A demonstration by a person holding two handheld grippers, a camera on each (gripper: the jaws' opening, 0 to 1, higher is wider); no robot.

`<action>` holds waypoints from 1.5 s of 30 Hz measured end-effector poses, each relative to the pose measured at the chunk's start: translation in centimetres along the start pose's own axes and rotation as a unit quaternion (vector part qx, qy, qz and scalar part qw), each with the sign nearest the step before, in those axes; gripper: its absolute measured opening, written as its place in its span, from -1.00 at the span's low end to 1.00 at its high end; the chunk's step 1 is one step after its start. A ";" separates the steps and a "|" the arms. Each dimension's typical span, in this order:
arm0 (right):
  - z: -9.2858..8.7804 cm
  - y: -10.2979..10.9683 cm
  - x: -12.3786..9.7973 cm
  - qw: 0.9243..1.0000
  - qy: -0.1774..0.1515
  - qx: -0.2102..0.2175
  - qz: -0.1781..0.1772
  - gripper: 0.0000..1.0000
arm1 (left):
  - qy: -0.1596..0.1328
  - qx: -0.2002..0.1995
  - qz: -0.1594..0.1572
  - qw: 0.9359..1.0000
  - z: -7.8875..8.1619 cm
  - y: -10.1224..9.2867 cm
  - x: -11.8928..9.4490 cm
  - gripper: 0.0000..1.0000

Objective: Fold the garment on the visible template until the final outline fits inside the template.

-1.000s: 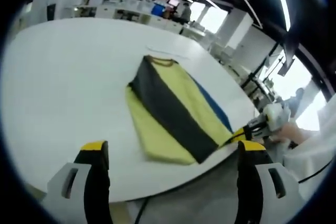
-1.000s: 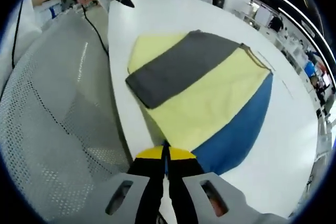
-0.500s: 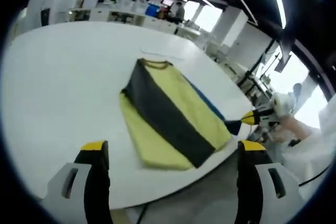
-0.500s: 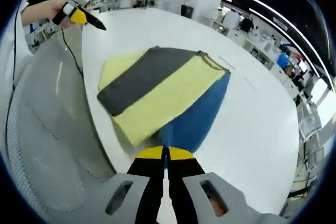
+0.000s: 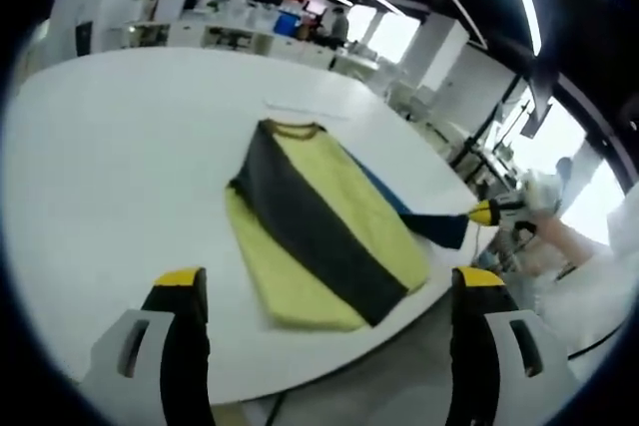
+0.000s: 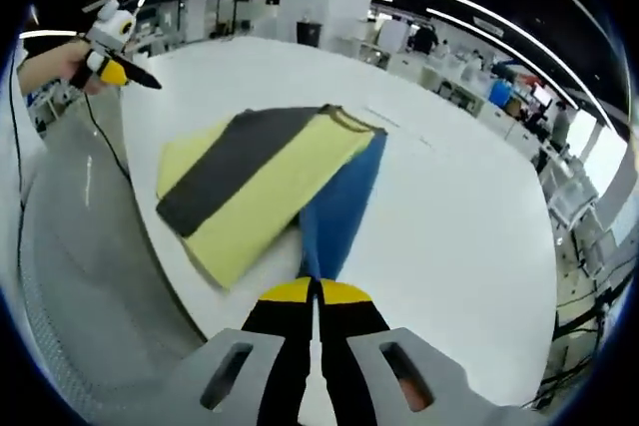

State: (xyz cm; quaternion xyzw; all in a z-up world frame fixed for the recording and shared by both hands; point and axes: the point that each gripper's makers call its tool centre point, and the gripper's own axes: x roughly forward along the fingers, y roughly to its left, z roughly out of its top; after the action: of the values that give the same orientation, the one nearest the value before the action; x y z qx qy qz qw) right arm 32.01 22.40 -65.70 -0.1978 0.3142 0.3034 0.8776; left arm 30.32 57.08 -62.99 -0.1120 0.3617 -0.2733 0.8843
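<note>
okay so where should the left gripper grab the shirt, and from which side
Probably the yellow hem corner nearest the left gripper, coming in low from the table edge. That corner lies flat and free near the edge, while the right gripper already pinches the blue flap on the far side of the shirt.

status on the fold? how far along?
Done: the garment lies partly folded on the white table, grey band over yellow. In hand: the right gripper, shut, lifts its blue edge; the left gripper hangs open, empty. Left: laying that blue flap over; template fit can't be judged.
</note>
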 end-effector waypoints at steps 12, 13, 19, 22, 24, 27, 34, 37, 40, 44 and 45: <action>-1.2 -5.1 -1.8 0.995 -0.030 0.084 -0.048 -0.96 | -0.003 -0.009 0.009 1.000 -0.8 0.1 -0.7 0.96; -1.5 -5.5 -1.8 0.995 -0.026 0.081 -0.055 -0.96 | -0.003 -0.009 0.010 1.000 -0.8 0.1 -0.8 0.96; -2.8 -7.1 -1.9 0.995 -0.009 0.074 -0.071 -0.96 | -0.004 -0.011 0.012 1.000 -1.0 -0.1 -0.9 0.96; -3.5 -8.2 -1.8 0.993 -0.003 0.086 -0.082 -0.96 | -0.004 -0.012 0.013 1.000 -1.1 -0.2 -0.9 0.96; -3.9 -8.8 -1.7 0.992 0.003 0.089 -0.089 -0.96 | -0.005 -0.012 0.014 1.000 -1.2 -0.2 -0.9 0.96; -4.7 -9.7 -1.6 0.991 0.011 0.094 -0.099 -0.96 | -0.003 -0.012 0.017 1.000 -1.4 -0.2 -1.0 0.96; -6.9 -10.9 -1.1 0.987 0.032 0.109 -0.112 -0.96 | -0.003 -0.018 0.027 0.999 -1.9 -0.1 -1.3 0.96; -7.9 -11.2 -0.9 0.986 0.044 0.112 -0.112 -0.96 | -0.004 -0.020 0.030 0.999 -2.0 -0.1 -1.4 0.97; -8.6 -11.6 -0.7 0.986 0.056 0.109 -0.113 -0.96 | -0.006 -0.022 0.032 0.999 -2.0 -0.1 -1.4 0.97; -9.6 -12.3 -0.4 0.986 0.071 0.103 -0.112 -0.96 | -0.005 -0.024 0.033 0.999 -2.1 -0.2 -1.4 0.97; -9.7 -12.5 -0.4 0.986 0.073 0.102 -0.111 -0.96 | -0.005 -0.024 0.033 0.999 -2.2 -0.2 -1.4 0.97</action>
State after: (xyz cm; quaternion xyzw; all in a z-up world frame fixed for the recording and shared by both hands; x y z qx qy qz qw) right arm 35.78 7.83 -70.53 -0.1623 0.3829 0.1549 0.8962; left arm 27.87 57.70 -63.63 -0.1222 0.3671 -0.2345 0.8918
